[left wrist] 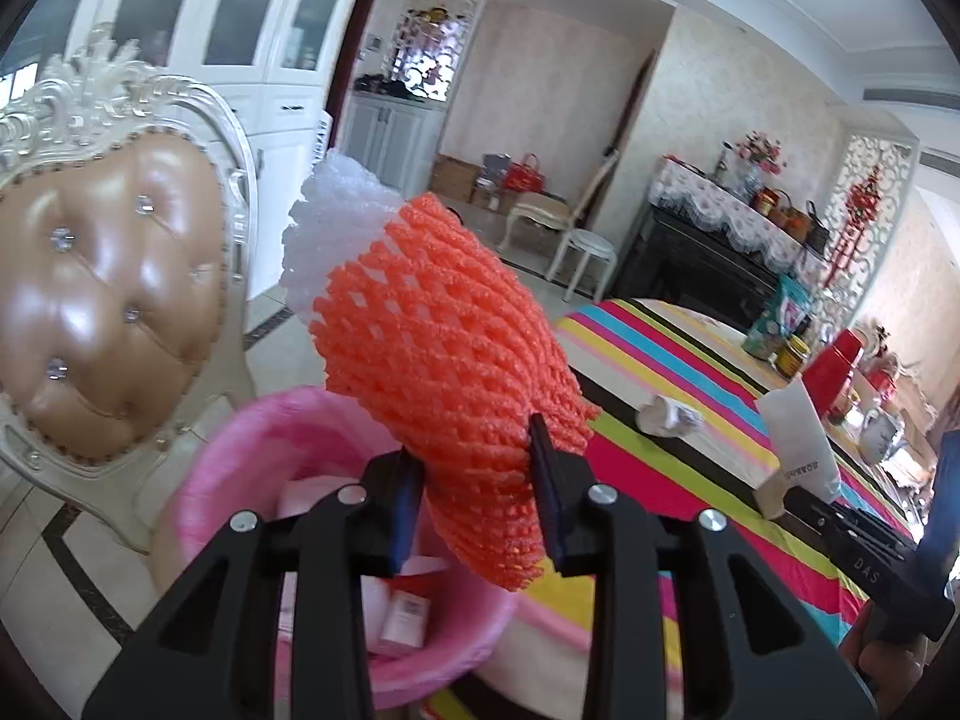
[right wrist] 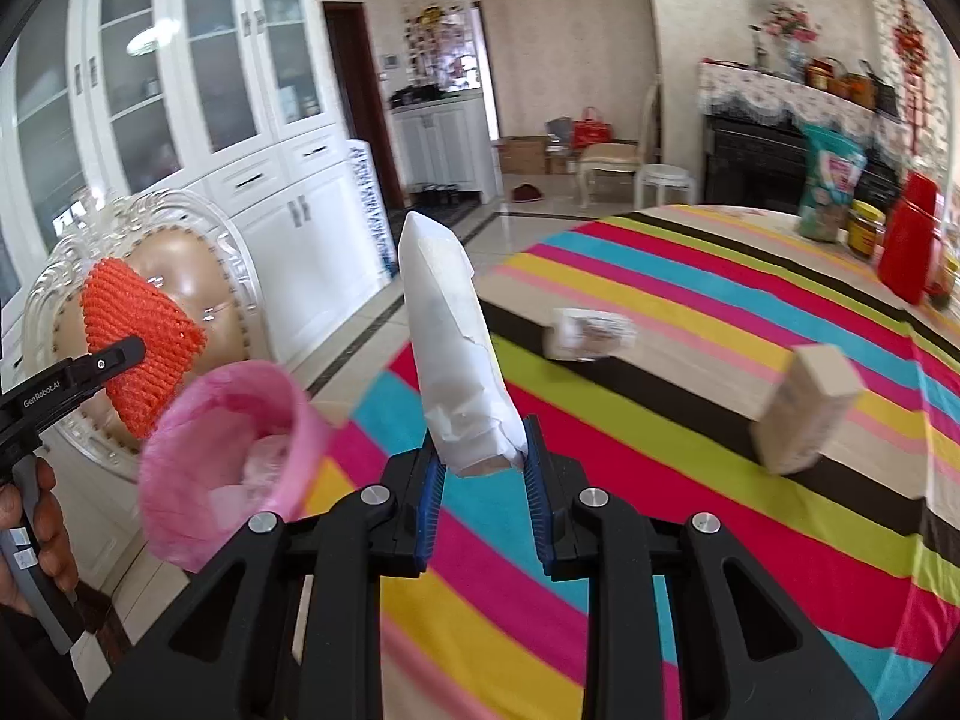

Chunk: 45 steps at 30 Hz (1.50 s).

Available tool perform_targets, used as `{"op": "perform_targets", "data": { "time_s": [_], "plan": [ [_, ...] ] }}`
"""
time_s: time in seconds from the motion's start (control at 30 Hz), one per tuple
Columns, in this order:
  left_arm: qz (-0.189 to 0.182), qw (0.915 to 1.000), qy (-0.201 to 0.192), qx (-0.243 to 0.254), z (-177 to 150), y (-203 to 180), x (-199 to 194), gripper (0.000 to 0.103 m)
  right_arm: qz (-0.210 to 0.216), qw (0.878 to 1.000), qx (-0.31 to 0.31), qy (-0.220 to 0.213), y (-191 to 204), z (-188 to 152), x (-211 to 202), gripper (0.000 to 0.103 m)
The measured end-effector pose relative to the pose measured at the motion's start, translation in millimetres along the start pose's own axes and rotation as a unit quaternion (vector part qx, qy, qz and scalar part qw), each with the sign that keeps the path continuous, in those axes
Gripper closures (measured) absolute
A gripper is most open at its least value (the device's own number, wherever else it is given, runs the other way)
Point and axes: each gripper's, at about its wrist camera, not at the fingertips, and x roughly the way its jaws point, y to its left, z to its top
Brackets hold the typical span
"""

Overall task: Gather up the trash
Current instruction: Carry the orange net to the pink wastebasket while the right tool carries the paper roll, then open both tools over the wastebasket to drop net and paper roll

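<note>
Left gripper (left wrist: 477, 495) pinches an orange foam net sleeve (left wrist: 447, 372) between its two black fingers — a soft, springy mesh of diamond openings, bulging into a rounded tube that slants up and away from the fingertips. Tucked at its far end is a white foam net (left wrist: 333, 222) of the same lattice texture. Directly below the gripper sits a round bin lined with a thin pink plastic bag (left wrist: 252, 438), with pale scraps and a small box lying inside it. To the gripper's right spreads the bench (left wrist: 678, 462) under a glossy, brightly striped cloth; a crumpled white wrapper (left wrist: 669, 414) lies on it, ahead and to the right. At the far right, the right gripper holds a flat white piece upright. To the left stands a chair with a tufted tan leather back (left wrist: 102, 312) in an ornate cream frame.

Right gripper (right wrist: 483, 471) is closed on a crumpled white paper wrapper (right wrist: 450, 348) — long, creased, tapering to a point above the blue finger pads. Below and to its left is the pink-lined bin (right wrist: 180, 468), beyond which the left gripper grips the orange sleeve. Ahead to the right on the striped cloth lie a small blurred packet (right wrist: 591, 333) and a tan cardboard box (right wrist: 804, 408), tilted.
</note>
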Motion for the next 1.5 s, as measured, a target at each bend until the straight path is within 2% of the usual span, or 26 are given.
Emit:
{"op": "perform_targets", "data": {
  "time_s": [0.17, 0.43, 0.87, 0.97, 1.0, 1.07, 1.13, 1.3, 1.5],
  "plan": [
    [0.026, 0.9997, -0.004, -0.005, 2, 37, -13, 0.069, 0.032, 0.999, -0.026, 0.008, 49, 7, 15, 0.078],
    [0.042, 0.9991, 0.005, -0.005, -1, 56, -10, 0.065, 0.071, 0.995, -0.070, 0.029, 121, 13, 47, 0.077],
    [0.051, 0.9984, 0.016, -0.015, -2, 88, -2, 0.061, 0.098, 0.987, -0.108, 0.064, 181, -1, 99, 0.077],
    [0.048, 0.9985, 0.019, -0.019, -2, 94, 2, 0.053, 0.101, 0.986, -0.112, 0.075, 187, -5, 109, 0.075],
    [0.047, 0.9985, 0.021, -0.018, -3, 92, 3, 0.050, 0.100, 0.985, -0.115, 0.077, 189, -6, 112, 0.074],
    [0.041, 0.9987, 0.022, -0.021, -3, 93, 5, 0.037, 0.101, 0.985, -0.115, 0.081, 192, -7, 117, 0.065],
    [0.038, 0.9987, 0.024, -0.023, -3, 93, 8, 0.031, 0.101, 0.984, -0.118, 0.083, 194, -8, 121, 0.037],
    [0.036, 0.9986, 0.028, -0.029, -3, 96, 14, 0.030, 0.086, 0.986, -0.117, 0.079, 186, -10, 122, 0.036],
    [0.029, 0.9988, 0.029, -0.026, -5, 86, 20, 0.030, 0.071, 0.991, -0.093, 0.067, 154, -7, 110, 0.035]
  ]
}}
